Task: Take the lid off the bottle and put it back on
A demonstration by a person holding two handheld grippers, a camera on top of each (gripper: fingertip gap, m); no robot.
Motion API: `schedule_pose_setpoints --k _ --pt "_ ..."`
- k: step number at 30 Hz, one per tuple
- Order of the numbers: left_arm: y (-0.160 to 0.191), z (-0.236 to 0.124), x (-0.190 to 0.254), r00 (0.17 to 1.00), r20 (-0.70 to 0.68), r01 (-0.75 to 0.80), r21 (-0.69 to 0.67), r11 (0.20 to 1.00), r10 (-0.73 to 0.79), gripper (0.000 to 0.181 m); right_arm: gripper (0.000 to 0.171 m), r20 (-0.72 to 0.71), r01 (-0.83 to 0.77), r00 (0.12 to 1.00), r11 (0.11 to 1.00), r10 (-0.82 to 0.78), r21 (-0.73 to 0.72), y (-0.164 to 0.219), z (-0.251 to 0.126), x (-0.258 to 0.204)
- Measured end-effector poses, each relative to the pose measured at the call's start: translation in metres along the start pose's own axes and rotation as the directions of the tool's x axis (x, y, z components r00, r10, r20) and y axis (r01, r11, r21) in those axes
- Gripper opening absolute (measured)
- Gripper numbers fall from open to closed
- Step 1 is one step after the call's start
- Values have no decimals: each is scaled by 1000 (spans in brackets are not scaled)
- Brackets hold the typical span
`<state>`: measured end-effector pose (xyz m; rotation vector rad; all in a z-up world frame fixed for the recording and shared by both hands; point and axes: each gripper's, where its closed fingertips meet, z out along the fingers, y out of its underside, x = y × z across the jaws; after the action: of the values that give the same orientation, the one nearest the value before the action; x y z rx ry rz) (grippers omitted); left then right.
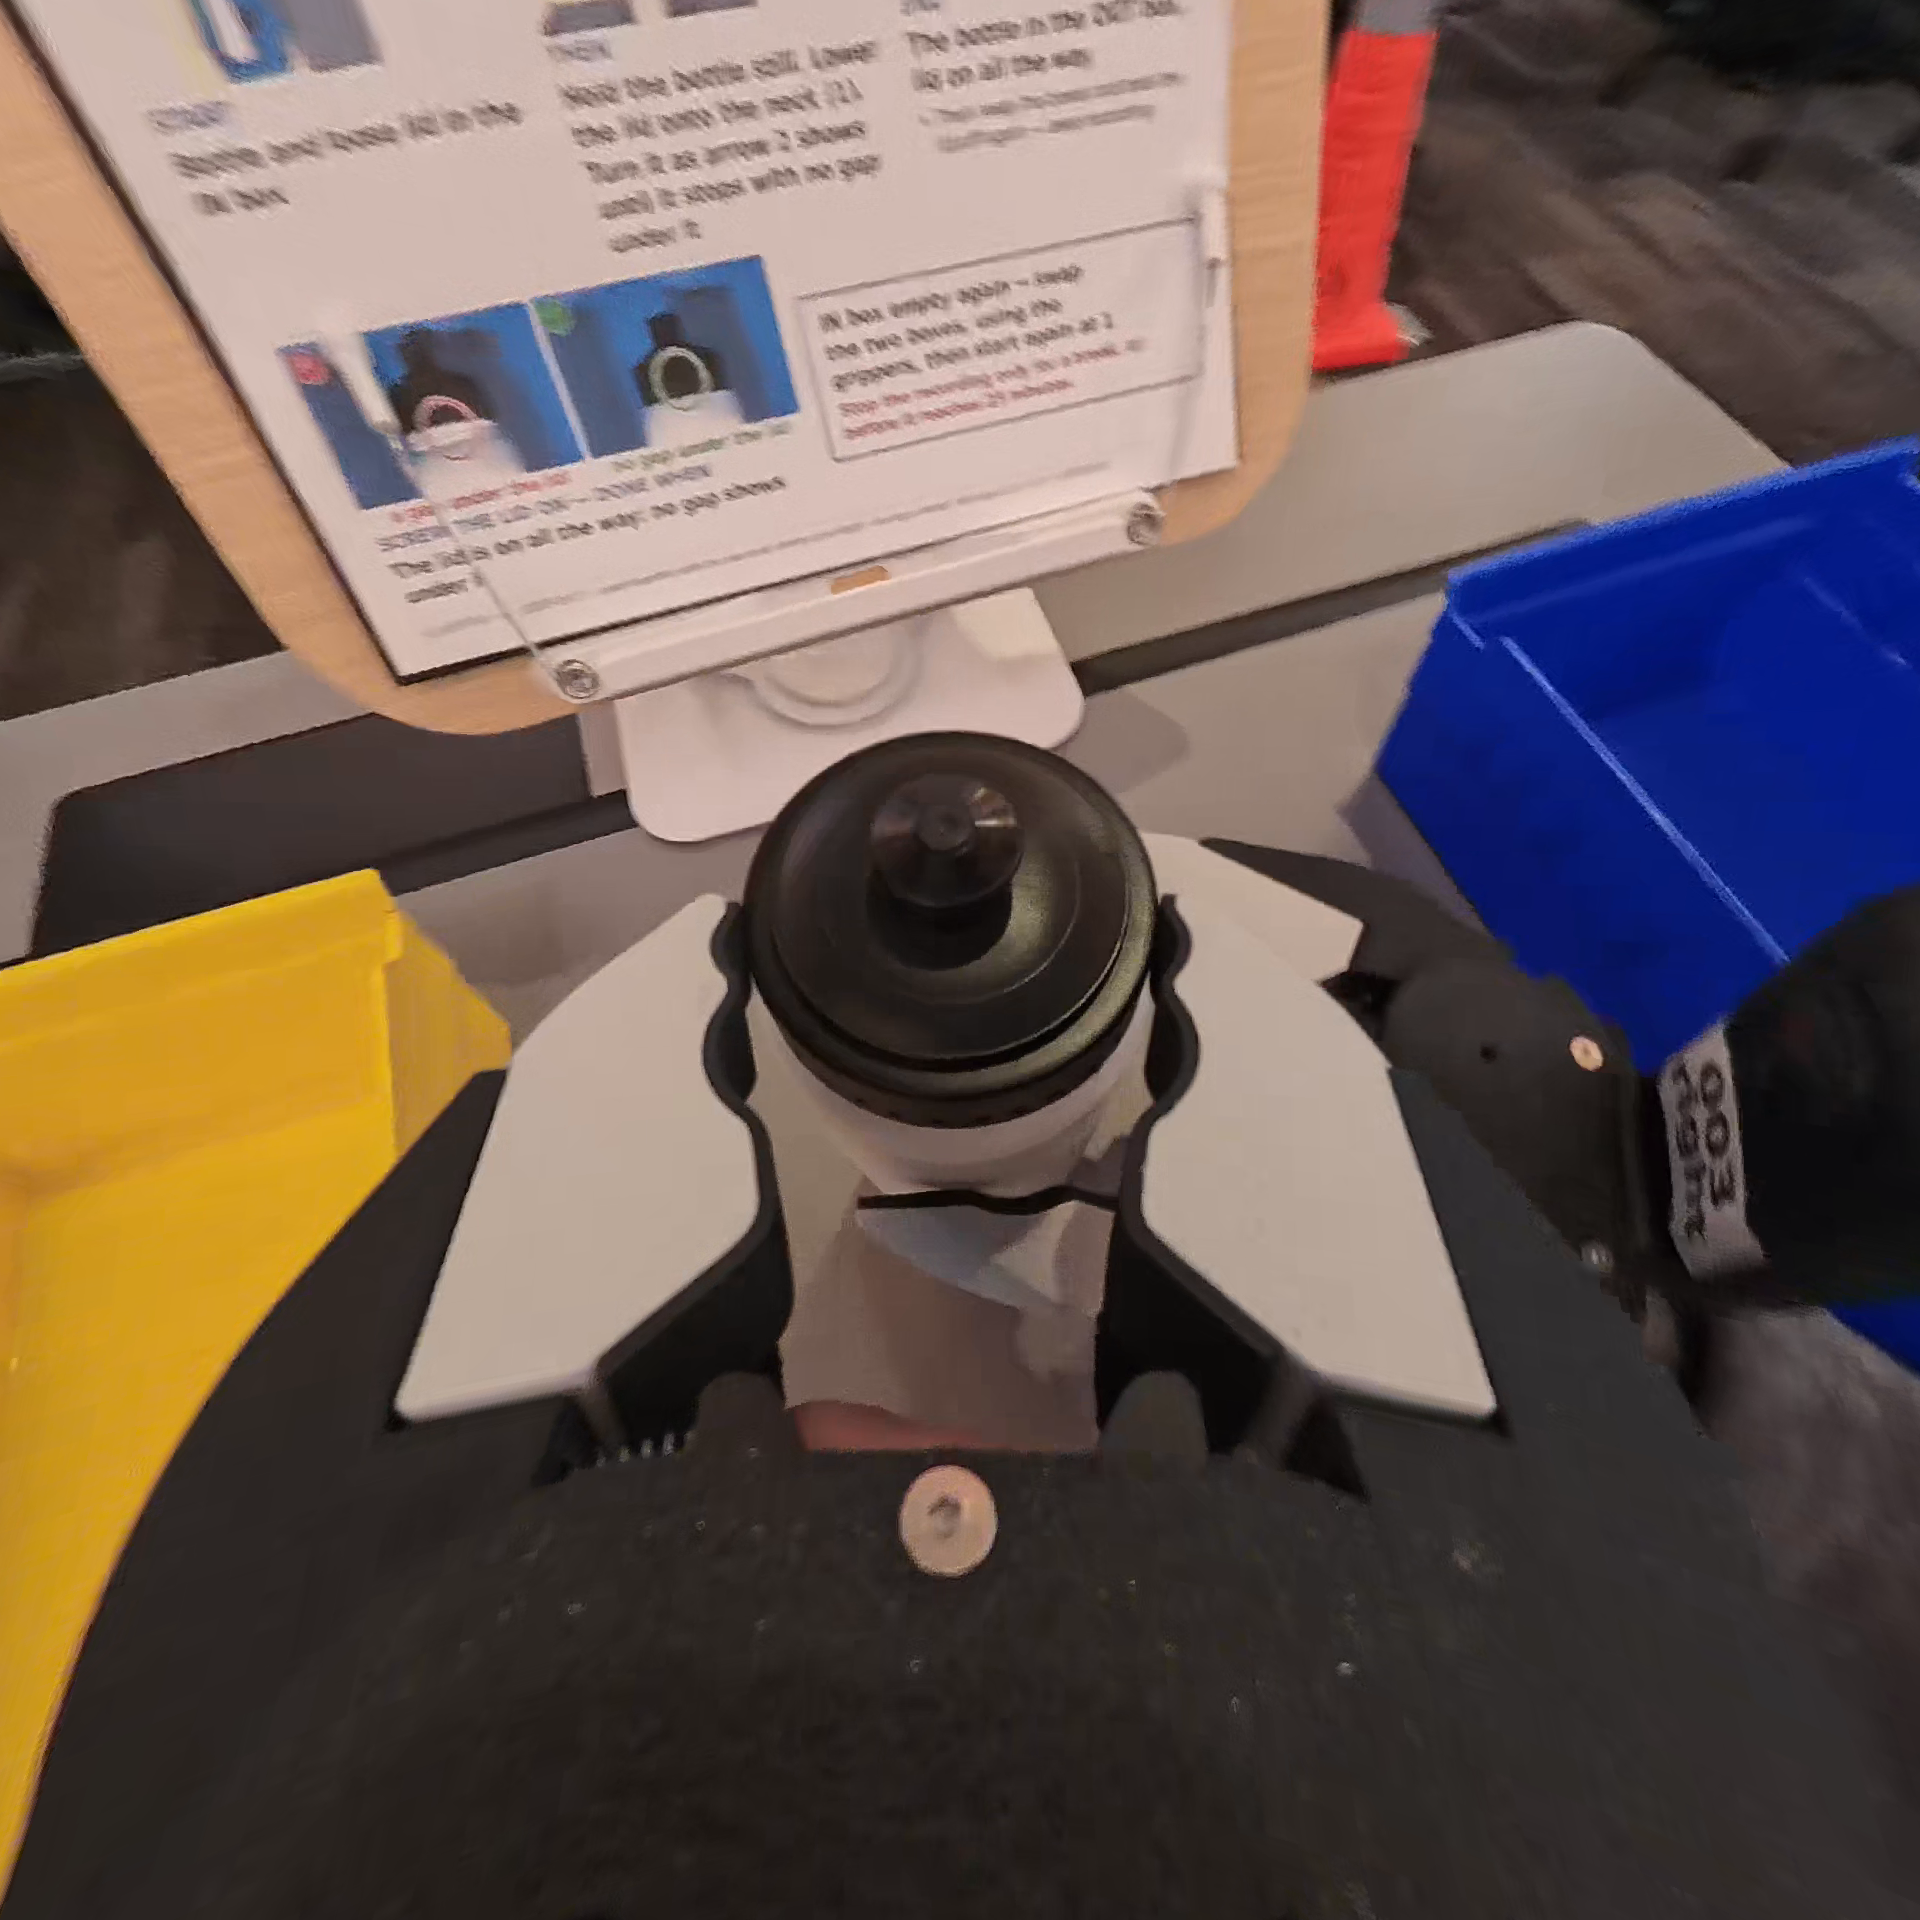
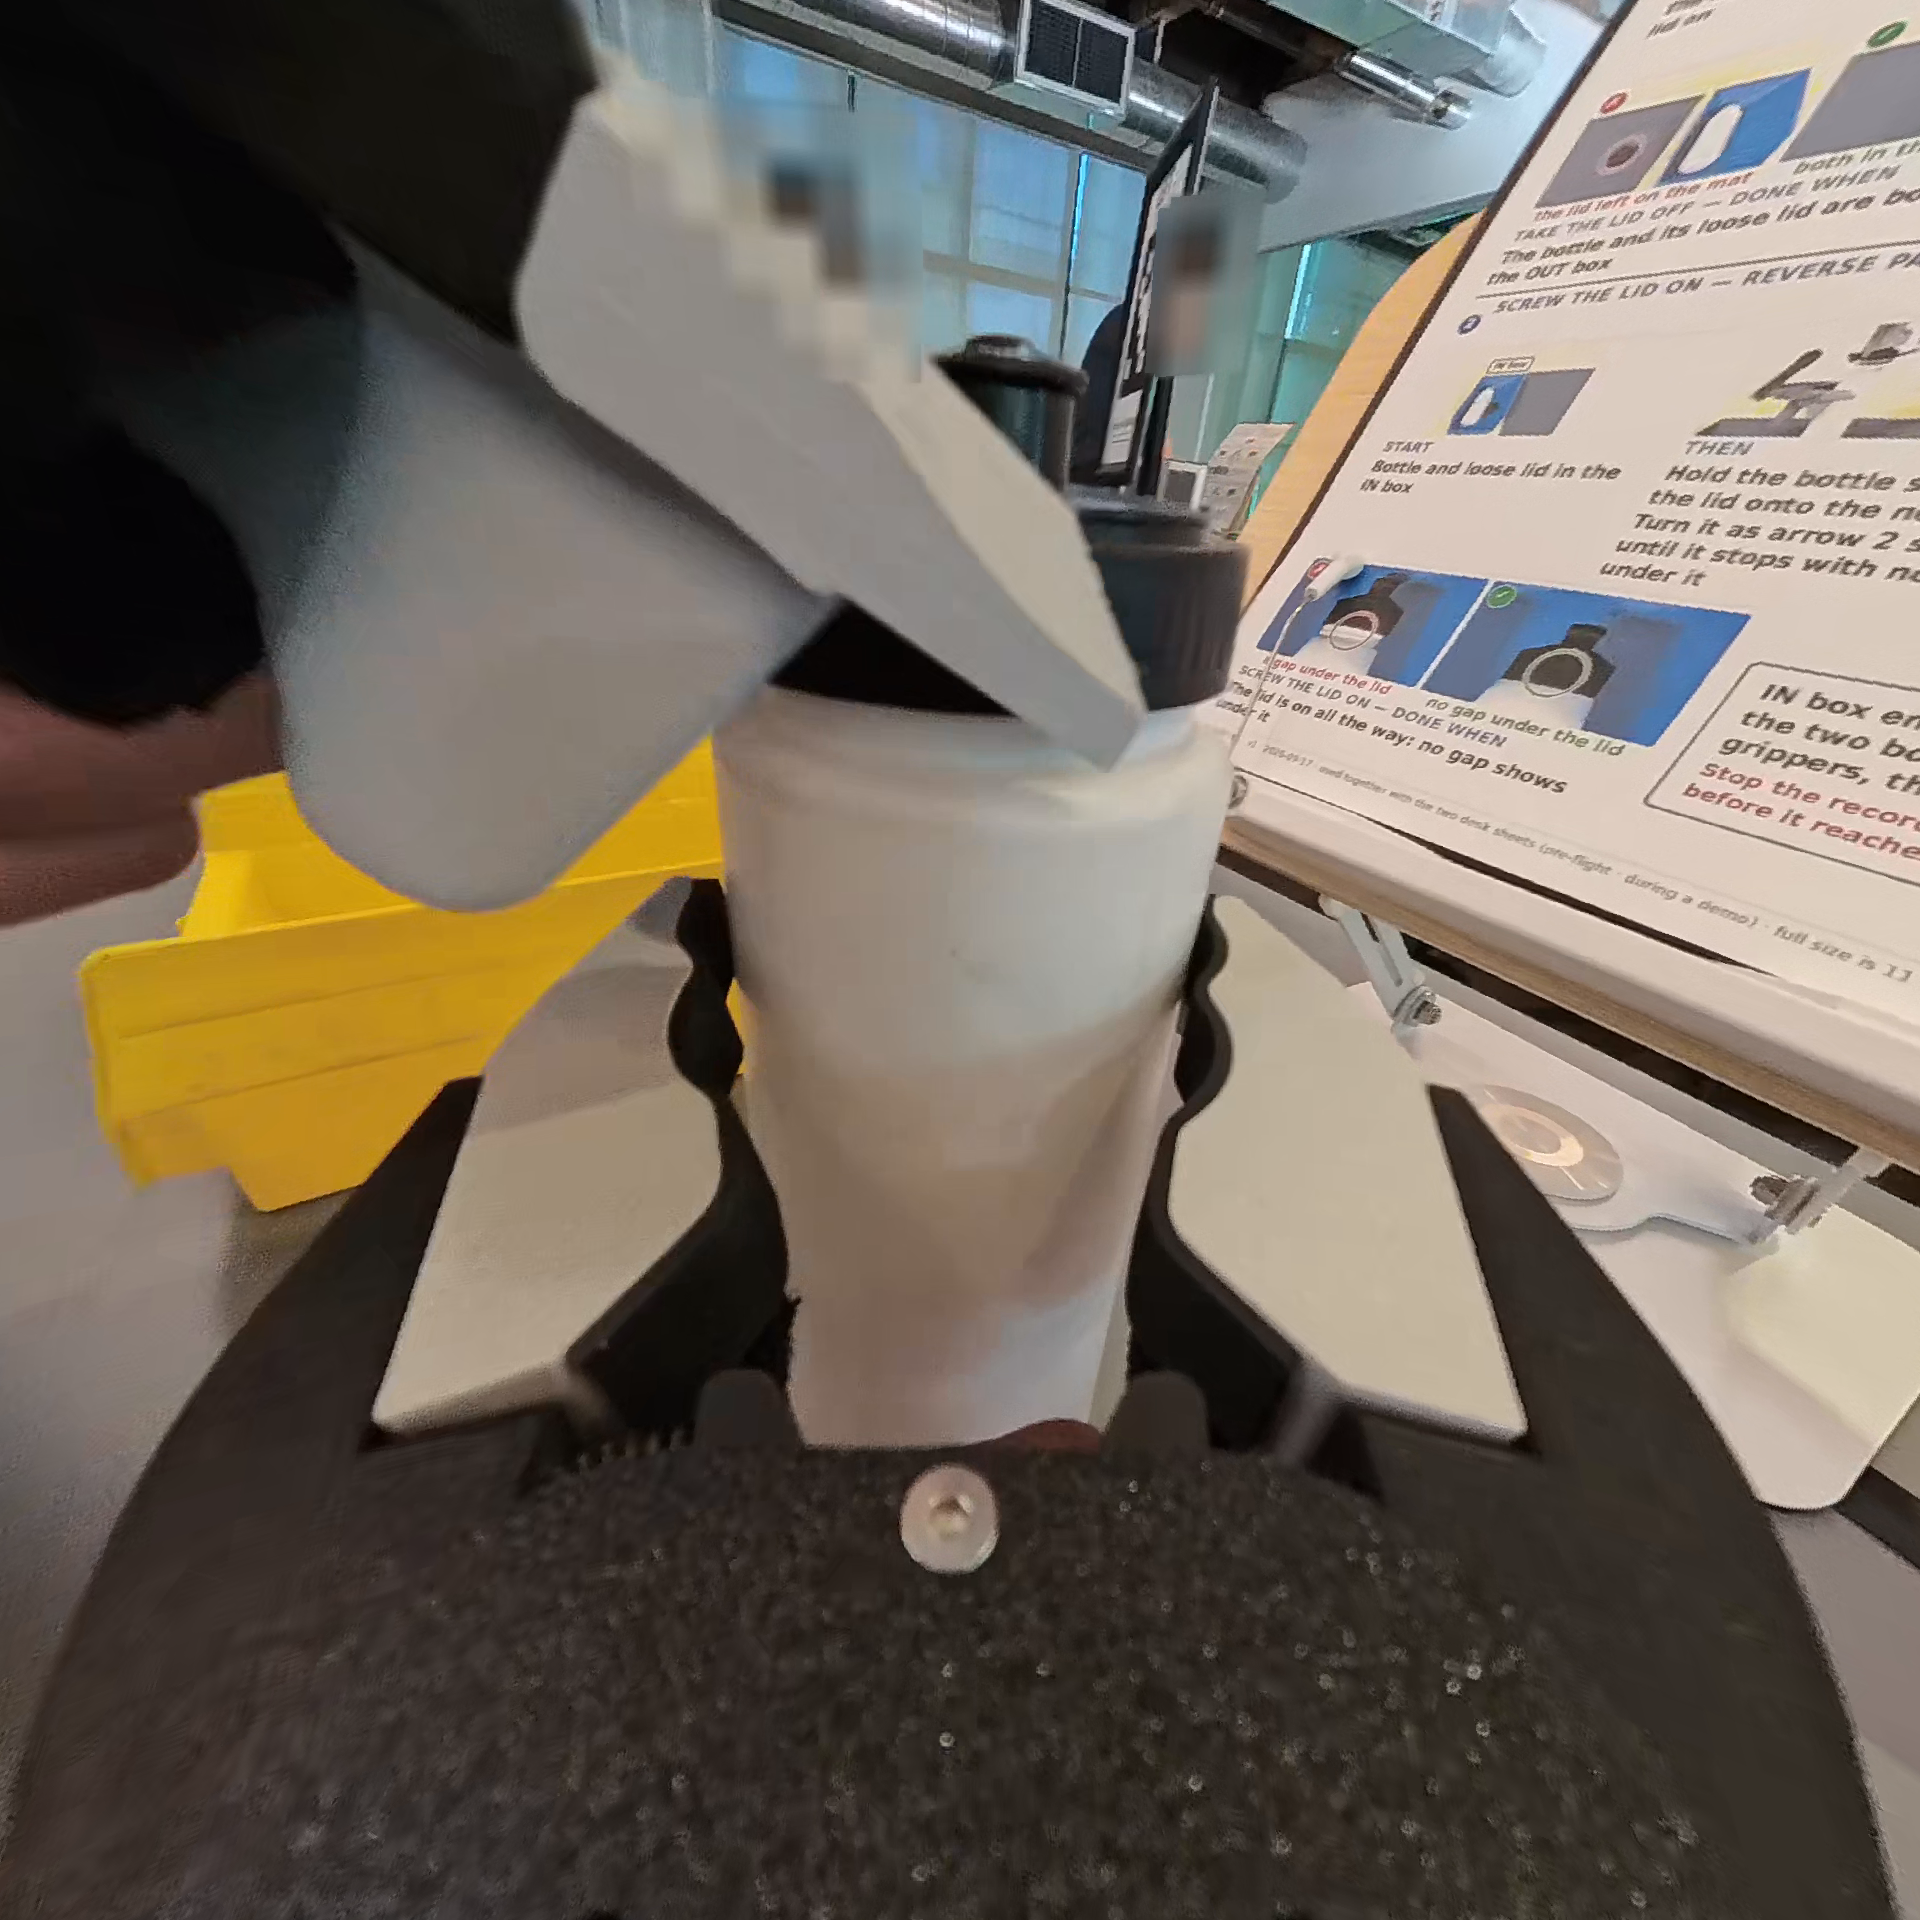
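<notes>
A white bottle (image 2: 956,883) stands upright with its black lid (image 2: 1174,613) on its neck. My right gripper (image 2: 956,966) is shut on the bottle's body, one finger on each side. My left gripper (image 1: 948,935) comes down from above and is shut on the lid (image 1: 945,904), whose spout points at the camera. The bottle's white shoulder (image 1: 935,1143) shows under the lid. In the right wrist view the left gripper's grey fingers (image 2: 935,540) hide most of the lid. The right gripper's black body (image 1: 1507,1049) shows at the right of the left wrist view.
A yellow bin (image 1: 187,1091) stands to the left and a blue bin (image 1: 1683,748) to the right. An instruction board (image 1: 675,312) on a white stand (image 1: 831,748) is close behind the bottle. All rest on a grey table (image 1: 1403,499).
</notes>
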<state>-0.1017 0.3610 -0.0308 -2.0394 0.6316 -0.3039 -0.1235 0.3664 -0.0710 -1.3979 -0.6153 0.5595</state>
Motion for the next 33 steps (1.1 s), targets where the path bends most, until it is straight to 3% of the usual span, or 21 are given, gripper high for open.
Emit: schedule_pose_setpoints --k 4,7,9,11,13,16,19,21,24,26,28,33 --pt "-2 3 3 999 34 -29 9 1000 29 73 84 5 -26 1000 1000 26 7 0 -2 4" --pt "6 -2 12 978 -133 -166 -40 985 160 93 84 14 -33 999 999 33 -2 0 -2 4" --pt "14 -13 8 916 -257 -334 -65 940 307 97 84 31 -24 999 1000 24 1 0 -1 1" --pt "-1 -24 -9 865 -269 -430 33 902 422 88 84 39 -12 999 1000 12 -4 0 -1 -1" --pt "-18 -39 -11 814 -390 -407 144 902 430 77 84 45 -19 999 1000 19 1 0 -1 -1" --pt "-5 -58 3 628 -693 -399 106 911 356 82 84 48 -18 999 1000 18 0 0 -1 -1" --pt "7 -36 -2 581 -679 -523 112 845 449 97 84 48 -19 999 1000 19 2 0 -1 -1" --pt "13 -23 2 562 -684 -550 111 828 465 94 84 48 -20 999 1000 20 2 1 -1 -1" --pt "15 -7 8 562 -687 -543 114 832 461 93 84 47 -22 999 1000 21 0 1 0 0" --pt "7 0 7 591 -664 -503 140 853 458 75 84 44 -18 999 1000 18 -2 1 0 0" --pt "5 2 8 615 -663 -458 141 878 427 75 84 37 -22 999 1000 23 -5 1 0 1" --pt "3 2 8 793 -526 -305 95 948 308 76 84 17 21 1000 1000 -21 -14 3 -1 2"
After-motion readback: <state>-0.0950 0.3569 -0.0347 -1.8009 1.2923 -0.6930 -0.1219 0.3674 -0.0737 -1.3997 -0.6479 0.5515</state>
